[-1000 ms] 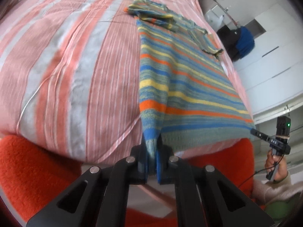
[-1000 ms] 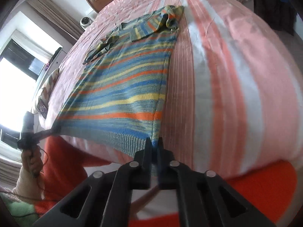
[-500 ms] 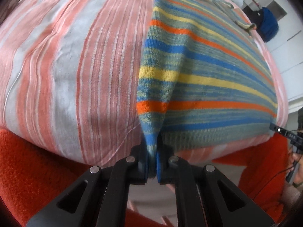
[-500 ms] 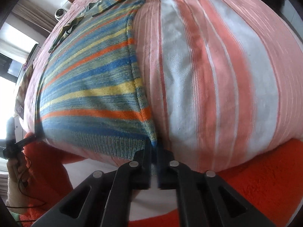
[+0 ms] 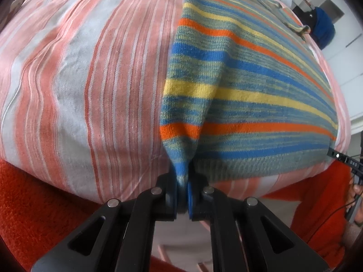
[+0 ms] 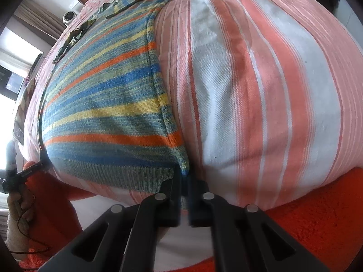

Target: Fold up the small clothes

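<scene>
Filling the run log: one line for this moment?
left claw: shut on sweater hem corner | right claw: shut on other corner | sweater: flat on bed

The right gripper (image 6: 185, 181) is clamped on the near right corner of the striped sweater (image 6: 102, 113), which lies flat on the pink-and-white striped bedspread (image 6: 261, 90). At the sweater's near left corner, the other gripper (image 6: 29, 171) pinches the hem, a hand (image 6: 18, 206) holding it. Below the sweater's hem lies an orange blanket (image 6: 317, 215)

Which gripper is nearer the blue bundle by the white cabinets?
Right. The right gripper holds the striped sweater hem corner on the blue bundle side; the left gripper pinches the opposite corner.
</scene>
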Motion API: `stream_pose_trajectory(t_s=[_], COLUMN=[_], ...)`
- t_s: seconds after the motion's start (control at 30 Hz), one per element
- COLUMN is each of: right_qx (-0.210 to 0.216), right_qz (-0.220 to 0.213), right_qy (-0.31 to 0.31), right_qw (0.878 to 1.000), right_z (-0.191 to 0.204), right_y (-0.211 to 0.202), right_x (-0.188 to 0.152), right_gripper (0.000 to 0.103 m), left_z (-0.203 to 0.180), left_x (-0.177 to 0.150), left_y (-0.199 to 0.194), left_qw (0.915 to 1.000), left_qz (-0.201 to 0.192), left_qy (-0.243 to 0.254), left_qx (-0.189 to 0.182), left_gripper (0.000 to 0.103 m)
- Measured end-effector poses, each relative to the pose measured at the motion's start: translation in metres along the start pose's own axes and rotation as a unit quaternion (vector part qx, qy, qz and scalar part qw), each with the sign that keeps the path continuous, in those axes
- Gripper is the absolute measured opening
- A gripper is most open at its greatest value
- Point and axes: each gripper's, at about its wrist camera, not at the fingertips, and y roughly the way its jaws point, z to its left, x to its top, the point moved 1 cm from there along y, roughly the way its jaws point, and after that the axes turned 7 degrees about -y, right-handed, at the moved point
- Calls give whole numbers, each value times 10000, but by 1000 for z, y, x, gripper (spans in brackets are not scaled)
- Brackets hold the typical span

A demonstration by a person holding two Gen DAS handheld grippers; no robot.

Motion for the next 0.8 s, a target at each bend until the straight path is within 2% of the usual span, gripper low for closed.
stream_pose_trajectory(t_s=[0.27,0.3,0.33,0.37,0.4,0.43,0.47,0.53,0.57,0.6,0.67,0.7,0.8], right_qx=[37,49,57,47,7,-68,-189,-531,-810,-1006,-1268,-1442,-1541], right_qz=[-109,-125,-83,-6,79,182,291,261,18,-241,-754,-1228,-1887], right_qy=[28,13,-12,-26,-52,-96,-159,-276,-339,-404,-604,-888,-1816], right_qw=[9999,9999,9999,10000,10000,9998,9993,9979,9961,9938,9872,9779,9527], right_z=[-4,-4,-3,-2,-1,-1,-1,-6,-10,-11,-8,2,45], right_y=[-7,-9,-11,-13,-16,-19,-24,-45,-67,-87,-119,-142,-154], right_x=[-7,-8,-11,-14,-16,-20,-23,-24,-16,-4,24,51,116], right_gripper=[3,4,6,14,26,35,51,52,52,52,52,54,69], left_z=[0,-2,-2,-2,-1,0,0,0,0,0,-1,-1,0], left_x=[-3,-4,-8,-11,-15,-19,-22,-19,-14,-7,11,18,35], left_y=[-9,-12,-16,-19,-24,-33,-44,-71,-87,-98,-121,-126,-132], left_qw=[10000,10000,9999,9998,9998,9998,9999,9988,9965,9935,9817,9774,9646], left_qz=[-24,11,108,182,211,176,47,-401,-733,-1029,-1789,-1989,-2470], left_qy=[-3,-8,-28,-40,-42,-18,44,146,156,130,-36,-129,-429], left_qx=[-5,-29,-31,-19,9,51,109,255,372,473,654,699,824], left_gripper=[9,14,28,37,51,53,53,60,63,71,79,82,82])
